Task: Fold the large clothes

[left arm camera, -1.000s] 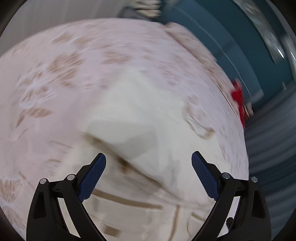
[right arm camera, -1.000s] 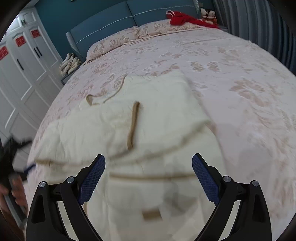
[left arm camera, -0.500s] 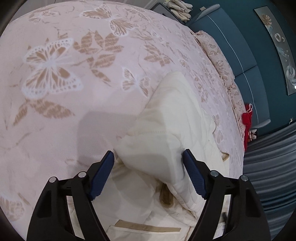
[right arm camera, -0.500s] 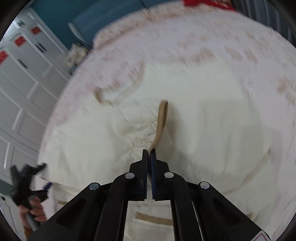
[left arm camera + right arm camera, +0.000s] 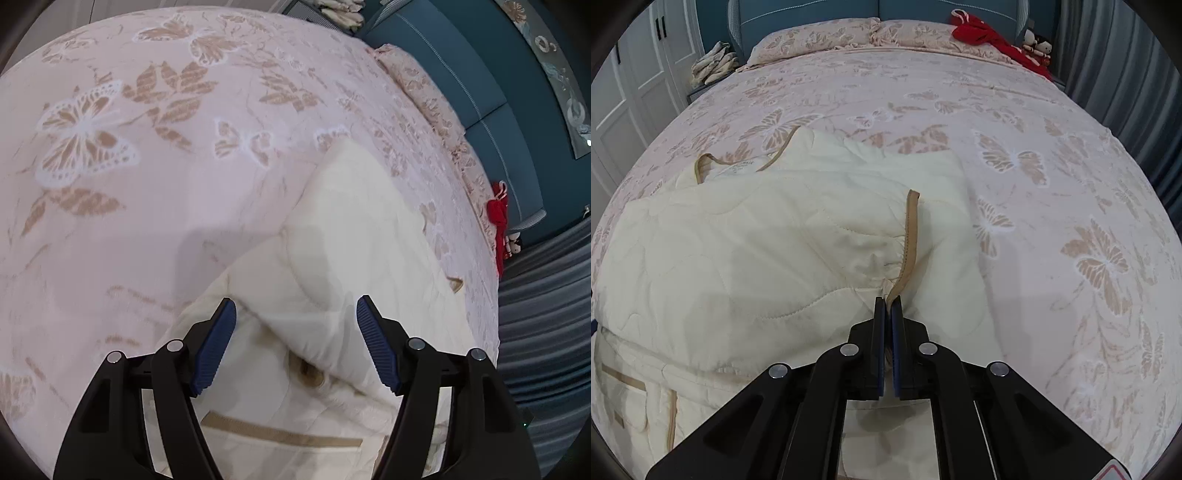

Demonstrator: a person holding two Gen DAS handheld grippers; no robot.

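Right wrist view: the right gripper (image 5: 887, 306) is clenched on the tan-trimmed cuff (image 5: 909, 236) of a cream quilted jacket (image 5: 757, 236), the trim pinched between both pads and the fabric gathered into wrinkles just ahead of them. That sleeve lies across the jacket body. The jacket is spread on the bed (image 5: 1052, 155), on the butterfly-print cover, toward the foot edge and the left side as this camera sees it; its collar points toward the pillows (image 5: 820, 40) at the head edge. A red garment (image 5: 990, 35) sits at the far right corner, well apart.

Left wrist view: the left gripper (image 5: 295, 328) is closing over a puffy fold of the jacket (image 5: 351, 236). The fold sits between the jaws, but the pads (image 5: 218, 339) do not yet press it.

Assessment: the jacket appears soft, padded and light, with no stiffness; it will sag and bunch from any 1 grip point. The quilted shell may slip between the pads. Bound edges, cuffs and hem give the firmest hold; 2 spaced grips should keep a fold line straight.
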